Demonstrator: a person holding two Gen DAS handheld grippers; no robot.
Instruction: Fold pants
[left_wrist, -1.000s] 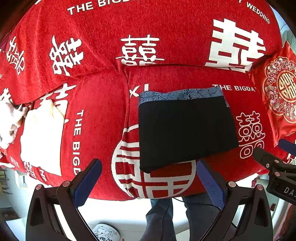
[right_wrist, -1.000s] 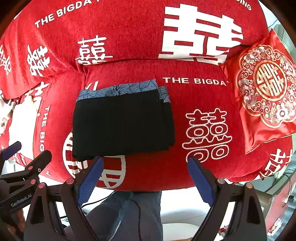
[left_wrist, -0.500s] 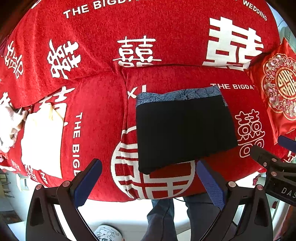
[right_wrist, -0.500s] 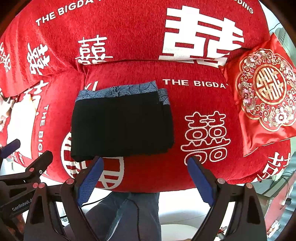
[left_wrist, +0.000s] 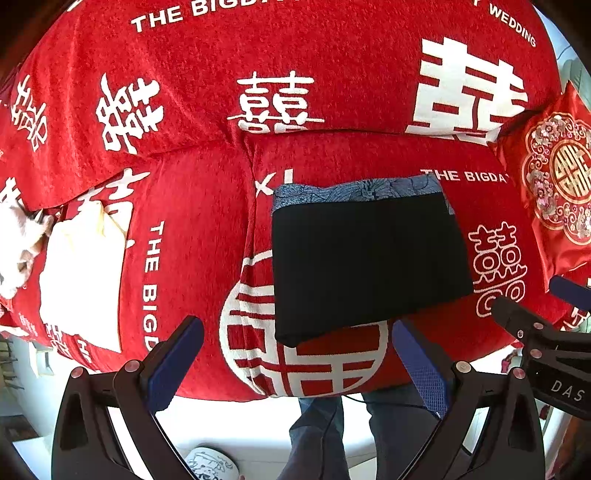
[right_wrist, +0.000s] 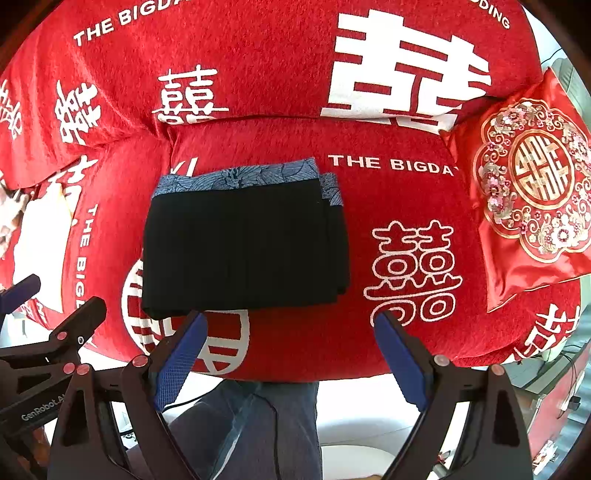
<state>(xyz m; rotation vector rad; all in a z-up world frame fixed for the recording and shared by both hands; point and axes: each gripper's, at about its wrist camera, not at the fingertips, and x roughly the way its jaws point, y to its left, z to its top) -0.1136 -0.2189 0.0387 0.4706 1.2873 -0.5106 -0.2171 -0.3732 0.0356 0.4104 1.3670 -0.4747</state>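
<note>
the pants (left_wrist: 369, 258) (right_wrist: 243, 247) are seen folded into a flat black rectangle on the seat of a red sofa (left_wrist: 207, 229) (right_wrist: 406, 332) printed with white characters. a blue patterned band runs along the far edge of the pants, and stacked layers show at their right edge in the right wrist view. the near left corner of the pants lies over a round white emblem (left_wrist: 303, 354) (right_wrist: 207, 343) on the seat front.

the left tongs (left_wrist: 295, 365) are held wide open just in front of the pants, nothing between the blue pads, and no cloth is touched. the right tongs (right_wrist: 288, 354) are likewise spread open and empty, just in front of the pants' near edge; the left pad (right_wrist: 181, 358) appears close to that edge, though contact cannot be told.

right of the pants, a red embroidered cushion (left_wrist: 557, 192) (right_wrist: 532, 195) is propped at the sofa's end. well left of the pants, a cream cloth (left_wrist: 81, 280) lies on the seat. below the sofa's front edge, legs in blue jeans (left_wrist: 332, 435) (right_wrist: 255, 432) are visible.
</note>
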